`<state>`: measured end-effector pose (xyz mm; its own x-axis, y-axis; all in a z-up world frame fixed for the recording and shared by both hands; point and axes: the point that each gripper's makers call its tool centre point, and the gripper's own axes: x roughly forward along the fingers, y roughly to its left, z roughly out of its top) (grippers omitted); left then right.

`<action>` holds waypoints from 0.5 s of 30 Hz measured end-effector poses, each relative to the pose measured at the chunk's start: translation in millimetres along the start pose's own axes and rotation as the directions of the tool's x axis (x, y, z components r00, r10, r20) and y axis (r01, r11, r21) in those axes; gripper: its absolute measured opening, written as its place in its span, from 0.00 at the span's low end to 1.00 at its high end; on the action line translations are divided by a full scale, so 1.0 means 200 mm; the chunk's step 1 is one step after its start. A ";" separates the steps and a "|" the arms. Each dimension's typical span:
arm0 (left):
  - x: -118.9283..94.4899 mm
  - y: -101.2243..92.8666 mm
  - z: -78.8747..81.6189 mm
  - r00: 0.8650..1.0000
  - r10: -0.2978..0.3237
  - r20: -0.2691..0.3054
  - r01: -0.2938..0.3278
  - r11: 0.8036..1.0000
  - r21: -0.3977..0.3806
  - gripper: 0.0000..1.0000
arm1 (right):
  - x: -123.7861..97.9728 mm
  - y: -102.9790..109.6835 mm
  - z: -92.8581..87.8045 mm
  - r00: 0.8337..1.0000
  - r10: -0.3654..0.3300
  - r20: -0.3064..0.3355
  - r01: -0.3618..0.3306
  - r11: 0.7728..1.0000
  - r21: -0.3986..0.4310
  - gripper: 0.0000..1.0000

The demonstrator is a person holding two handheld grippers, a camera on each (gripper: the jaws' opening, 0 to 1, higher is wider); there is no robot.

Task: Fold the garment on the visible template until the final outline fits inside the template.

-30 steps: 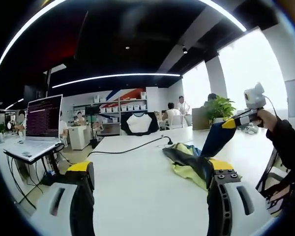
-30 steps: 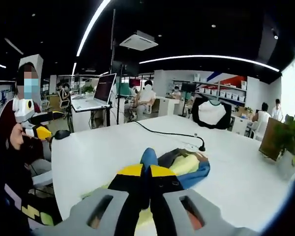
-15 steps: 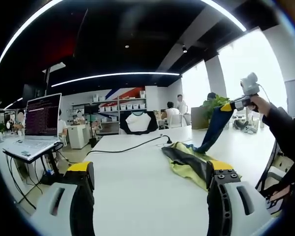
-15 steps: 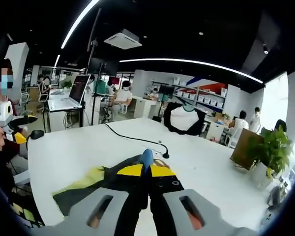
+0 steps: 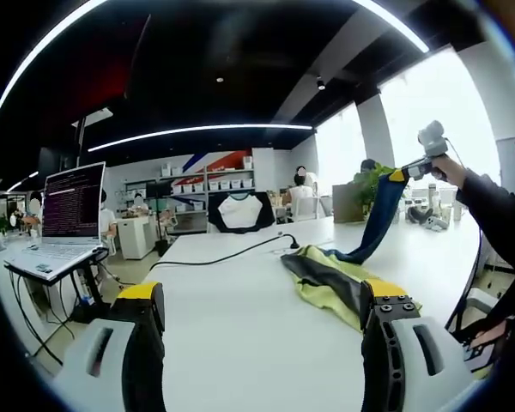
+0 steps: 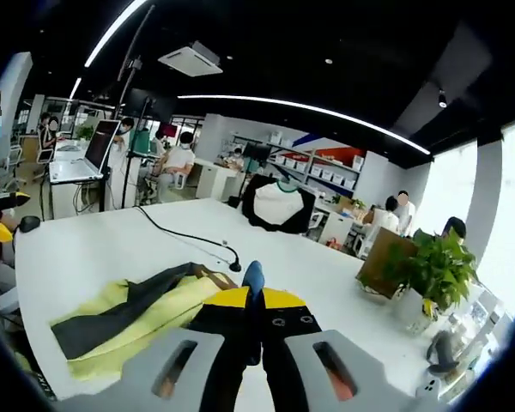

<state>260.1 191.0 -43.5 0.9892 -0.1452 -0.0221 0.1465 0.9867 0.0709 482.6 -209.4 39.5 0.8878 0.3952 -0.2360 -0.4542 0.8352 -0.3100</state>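
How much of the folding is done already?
Hardly any. The right gripper is shut on a blue part of the garment, lifting it off the white table. The left gripper is open, holding nothing. The rest lies crumpled; all folding remains.

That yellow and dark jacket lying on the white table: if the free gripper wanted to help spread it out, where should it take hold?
Probably the loose yellow hem of the garment, the edge nearest the open left gripper. It lies flat on the table, so come in low from the near side and pinch that edge. The right gripper already holds the blue end up high, so this opposite edge would stretch the cloth.
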 end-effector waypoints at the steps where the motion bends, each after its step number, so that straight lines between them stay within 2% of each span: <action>1: 0.00 0.00 0.00 1.000 0.000 -0.001 0.000 1.000 -0.001 1.00 | 0.00 -0.03 -0.01 1.000 -0.014 -0.005 0.014 1.000 0.003 0.00; 9: 0.00 0.00 0.00 1.000 0.000 -0.003 0.000 1.000 0.001 1.00 | 0.00 -0.23 -0.10 0.993 -0.112 -0.026 0.112 0.994 -0.005 0.00; 15: -0.01 0.01 0.00 1.000 0.005 -0.002 -0.005 1.000 -0.001 1.00 | 0.00 -0.39 -0.22 0.979 -0.190 -0.067 0.192 0.981 0.026 0.00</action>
<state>258.9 192.3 -42.9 0.9898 -0.1402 -0.0238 0.1415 0.9874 0.0701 515.7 -291.6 22.2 0.9508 0.2026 -0.2342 -0.2732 0.9051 -0.3259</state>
